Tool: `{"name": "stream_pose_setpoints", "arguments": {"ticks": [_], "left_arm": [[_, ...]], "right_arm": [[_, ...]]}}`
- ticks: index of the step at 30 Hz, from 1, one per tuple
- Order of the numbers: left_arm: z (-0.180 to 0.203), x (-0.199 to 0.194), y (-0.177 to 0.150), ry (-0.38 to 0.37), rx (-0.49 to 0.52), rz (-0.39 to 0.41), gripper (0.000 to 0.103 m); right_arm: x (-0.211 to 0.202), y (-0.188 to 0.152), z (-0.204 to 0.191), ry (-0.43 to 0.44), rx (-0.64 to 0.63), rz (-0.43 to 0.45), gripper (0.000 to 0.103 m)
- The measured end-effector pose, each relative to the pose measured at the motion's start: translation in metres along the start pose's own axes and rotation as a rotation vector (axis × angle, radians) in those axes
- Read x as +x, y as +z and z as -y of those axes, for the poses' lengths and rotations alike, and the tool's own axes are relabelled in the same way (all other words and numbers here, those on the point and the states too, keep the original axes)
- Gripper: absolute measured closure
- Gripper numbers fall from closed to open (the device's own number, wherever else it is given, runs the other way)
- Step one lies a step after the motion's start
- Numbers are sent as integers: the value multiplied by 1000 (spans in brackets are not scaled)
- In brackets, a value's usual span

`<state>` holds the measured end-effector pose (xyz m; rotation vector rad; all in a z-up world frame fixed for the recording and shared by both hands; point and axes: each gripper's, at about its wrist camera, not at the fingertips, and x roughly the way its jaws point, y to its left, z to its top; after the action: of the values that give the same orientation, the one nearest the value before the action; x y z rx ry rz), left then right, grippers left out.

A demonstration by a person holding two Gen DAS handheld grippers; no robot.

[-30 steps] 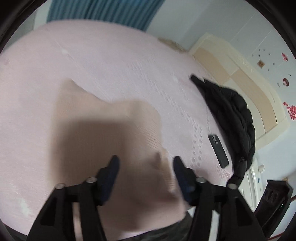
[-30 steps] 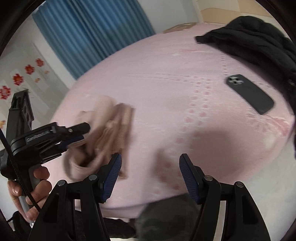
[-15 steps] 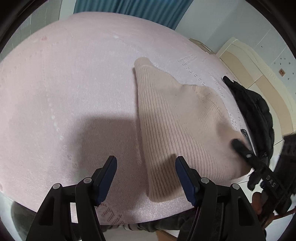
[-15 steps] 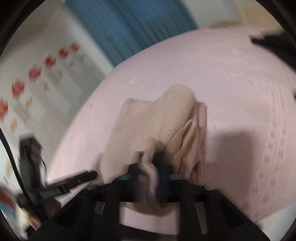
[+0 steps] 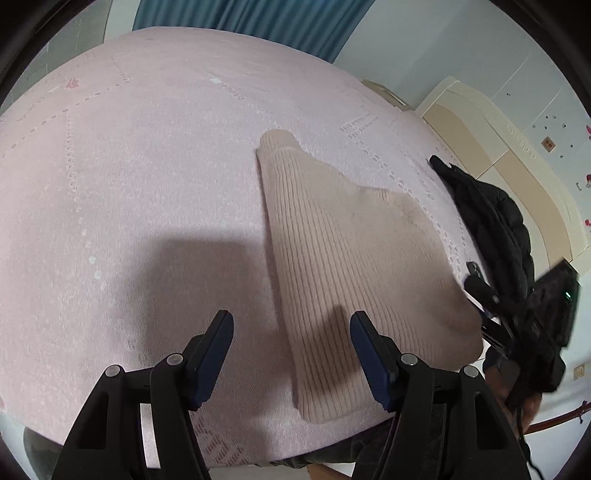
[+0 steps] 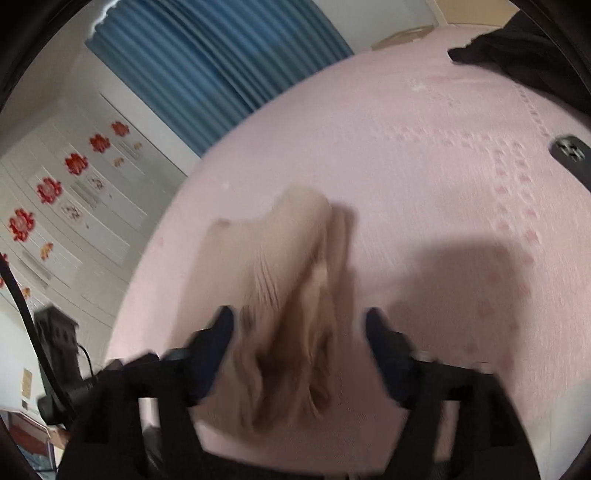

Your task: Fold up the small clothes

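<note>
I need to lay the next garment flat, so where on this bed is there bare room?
Free: the pink bedspread left of the beige ribbed knit garment, toward the blue curtain. Crowded: the right side, with the black puffer jacket and dark phone.

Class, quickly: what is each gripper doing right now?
Left gripper: open, empty, above the beige knit garment.
Right gripper: jaws just opened; garment bunched between them, unpinched.
</note>
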<state>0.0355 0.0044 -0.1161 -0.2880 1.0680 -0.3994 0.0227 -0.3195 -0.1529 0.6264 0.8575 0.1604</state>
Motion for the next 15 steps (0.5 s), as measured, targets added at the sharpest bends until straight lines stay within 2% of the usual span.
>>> {"name": "stream_pose_setpoints", "arguments": {"ticks": [3, 6, 8, 11, 15], "left_arm": [[0, -1, 8, -20, 8, 12, 39], [3, -2, 16, -22, 27, 24, 39], [1, -2, 22, -25, 33, 27, 39], [-3, 1, 29, -30, 31, 32, 39], [-7, 4, 34, -47, -3, 29, 40]], "right_arm": [[31, 14, 2, 35, 51, -75, 27], [70, 15, 13, 1, 102, -164, 27], [76, 12, 20, 49, 127, -150, 25], [80, 12, 16, 42, 101, -172, 24], [98, 17, 5, 84, 106, -260, 30]]}}
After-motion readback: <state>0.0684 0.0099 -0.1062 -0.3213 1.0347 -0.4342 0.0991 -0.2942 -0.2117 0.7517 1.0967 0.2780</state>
